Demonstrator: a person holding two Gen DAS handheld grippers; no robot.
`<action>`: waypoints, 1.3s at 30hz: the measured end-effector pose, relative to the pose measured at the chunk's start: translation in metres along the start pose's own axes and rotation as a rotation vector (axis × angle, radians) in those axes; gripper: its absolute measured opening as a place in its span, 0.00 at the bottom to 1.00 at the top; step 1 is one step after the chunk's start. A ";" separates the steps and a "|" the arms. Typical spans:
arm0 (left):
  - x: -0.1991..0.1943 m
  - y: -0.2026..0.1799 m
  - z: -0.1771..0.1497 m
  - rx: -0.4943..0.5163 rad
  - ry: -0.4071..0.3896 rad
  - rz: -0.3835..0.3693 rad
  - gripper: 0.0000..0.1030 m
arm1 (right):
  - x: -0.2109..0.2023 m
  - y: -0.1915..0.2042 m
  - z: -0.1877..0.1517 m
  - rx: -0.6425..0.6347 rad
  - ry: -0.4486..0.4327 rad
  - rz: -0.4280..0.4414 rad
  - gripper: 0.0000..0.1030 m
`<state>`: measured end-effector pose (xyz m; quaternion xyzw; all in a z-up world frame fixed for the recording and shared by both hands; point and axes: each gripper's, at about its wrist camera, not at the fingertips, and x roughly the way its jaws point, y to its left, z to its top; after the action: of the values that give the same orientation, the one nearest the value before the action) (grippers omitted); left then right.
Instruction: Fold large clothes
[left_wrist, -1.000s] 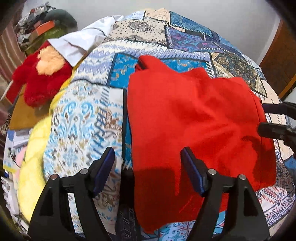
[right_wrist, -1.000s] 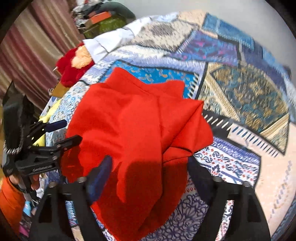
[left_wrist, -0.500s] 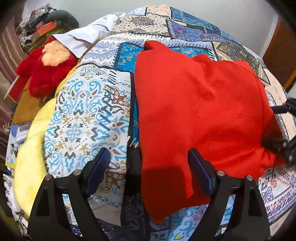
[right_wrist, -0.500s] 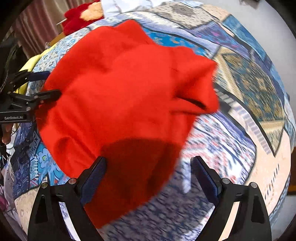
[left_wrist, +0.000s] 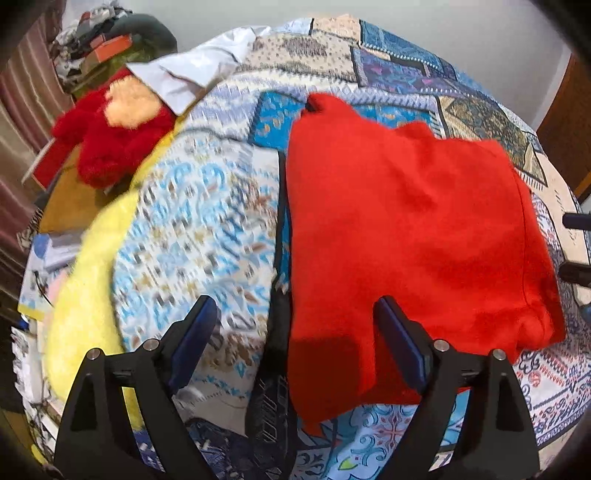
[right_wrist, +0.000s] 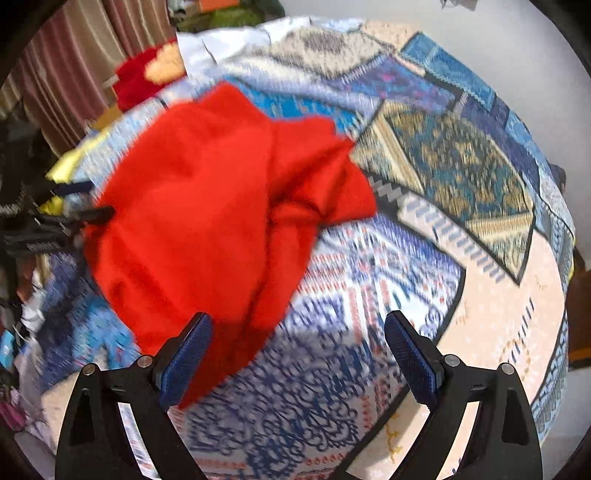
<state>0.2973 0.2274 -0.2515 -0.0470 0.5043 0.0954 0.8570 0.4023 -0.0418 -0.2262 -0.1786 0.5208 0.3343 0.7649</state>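
Handling red garment (left_wrist: 406, 229): soft, light, floppy fleece. Left gripper (left_wrist: 295, 343) and right gripper (right_wrist: 297, 350) spread wide, holding nothing, just finished opening. Best pinched at near hem corners.

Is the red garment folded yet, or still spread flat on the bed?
Partly folded and bunched: the red garment lies doubled over with a rumpled ridge on the patterned bedspread, not a neat flat fold.

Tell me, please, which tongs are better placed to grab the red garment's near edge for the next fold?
Left, probably. The left tongs stand open astride the red garment's near edge on the bedspread. The right tongs are open too, but mostly over bare bedspread, the cloth by one finger only.
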 end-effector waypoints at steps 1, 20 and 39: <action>-0.002 0.000 0.005 0.003 -0.012 0.002 0.86 | -0.003 0.002 0.006 0.008 -0.016 0.014 0.91; 0.060 0.006 0.090 -0.066 -0.029 0.009 1.00 | 0.086 -0.027 0.086 0.196 -0.051 0.019 0.91; -0.035 -0.007 0.053 -0.024 -0.132 0.079 1.00 | -0.010 0.035 0.038 0.071 -0.190 0.040 0.90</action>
<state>0.3275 0.2261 -0.1947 -0.0310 0.4471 0.1381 0.8832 0.4018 0.0033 -0.1989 -0.1087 0.4609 0.3463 0.8099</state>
